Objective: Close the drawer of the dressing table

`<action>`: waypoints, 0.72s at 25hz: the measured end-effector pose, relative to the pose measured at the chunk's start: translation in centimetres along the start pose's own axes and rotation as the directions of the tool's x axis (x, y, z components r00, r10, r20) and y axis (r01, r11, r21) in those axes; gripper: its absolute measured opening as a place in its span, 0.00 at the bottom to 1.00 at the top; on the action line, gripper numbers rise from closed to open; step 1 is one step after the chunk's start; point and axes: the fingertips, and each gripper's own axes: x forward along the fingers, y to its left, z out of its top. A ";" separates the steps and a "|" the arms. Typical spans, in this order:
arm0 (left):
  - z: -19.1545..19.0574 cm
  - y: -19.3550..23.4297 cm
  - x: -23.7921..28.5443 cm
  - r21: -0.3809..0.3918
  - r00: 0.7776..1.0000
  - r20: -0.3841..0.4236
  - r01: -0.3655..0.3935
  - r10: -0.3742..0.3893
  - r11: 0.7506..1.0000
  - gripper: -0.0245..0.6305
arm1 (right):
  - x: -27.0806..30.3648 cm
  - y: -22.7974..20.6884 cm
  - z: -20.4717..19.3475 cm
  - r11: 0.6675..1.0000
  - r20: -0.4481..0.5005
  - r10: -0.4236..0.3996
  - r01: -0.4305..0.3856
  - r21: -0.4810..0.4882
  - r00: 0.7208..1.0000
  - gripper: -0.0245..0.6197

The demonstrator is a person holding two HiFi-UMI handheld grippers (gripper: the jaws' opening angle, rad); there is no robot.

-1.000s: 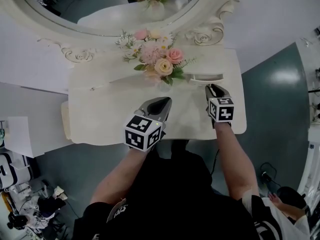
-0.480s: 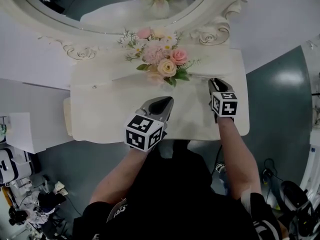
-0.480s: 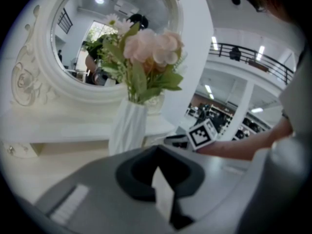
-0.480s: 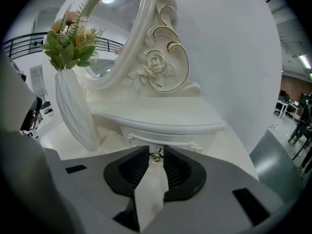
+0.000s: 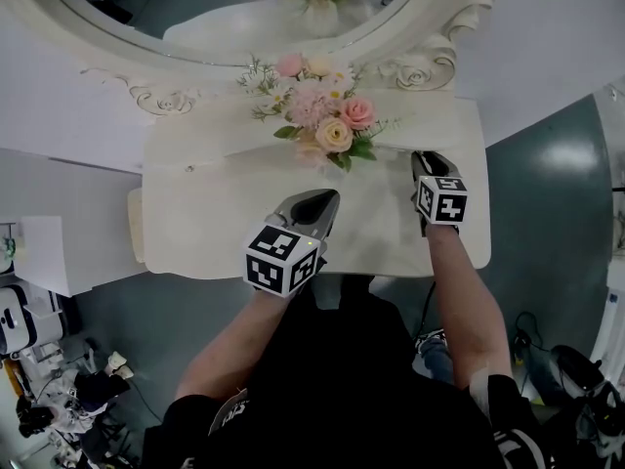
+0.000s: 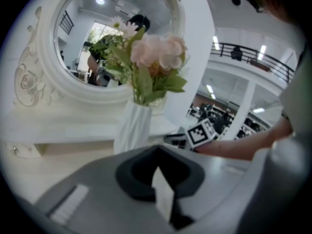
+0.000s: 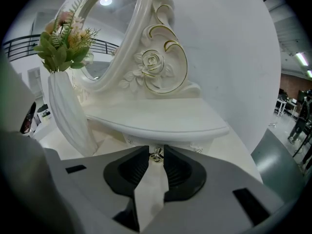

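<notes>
The white dressing table (image 5: 210, 218) has a raised shelf (image 7: 161, 116) under its oval mirror (image 5: 234, 13). The small drawer front (image 7: 139, 141) sits tucked just beneath that shelf's edge. My right gripper (image 7: 156, 154) points at it, shut on the drawer's small metal knob (image 7: 156, 155), which shows between the two tips. In the head view the right gripper (image 5: 422, 157) is at the table's right, with its tips at the shelf edge. My left gripper (image 5: 318, 199) hovers over the middle of the tabletop, its jaws shut with nothing between them.
A white vase (image 6: 132, 128) of pink and cream flowers (image 5: 322, 115) stands on the tabletop between the grippers, close to the right gripper's left side. A carved rose scroll (image 7: 156, 65) rises behind the shelf. Grey floor (image 5: 547, 193) lies to the right of the table.
The right gripper has moved toward the back of the table with the knob. The drawer that stuck out from under the shelf has slid in. The left gripper has stayed put.
</notes>
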 end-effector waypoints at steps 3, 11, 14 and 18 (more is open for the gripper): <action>0.1 0.1 -0.2 0.001 1.000 0.003 0.000 0.000 1.000 0.05 | 0.3 -0.1 0.2 1.000 0.003 -0.003 0.003 0.010 1.000 0.18; 0.4 0.8 -2.0 0.021 1.000 0.015 0.003 -0.004 1.000 0.05 | 0.1 -0.4 0.0 0.997 0.021 -0.052 0.050 0.063 0.998 0.19; 0.6 0.9 -2.9 0.029 1.000 0.027 0.015 -0.016 0.999 0.05 | -0.9 0.3 -0.2 0.996 0.019 -0.068 0.067 0.061 0.997 0.19; 1.0 1.3 -4.6 0.035 0.998 0.052 0.030 -0.031 0.999 0.05 | -2.8 2.3 -0.1 0.996 0.030 -0.076 0.075 0.045 0.997 0.17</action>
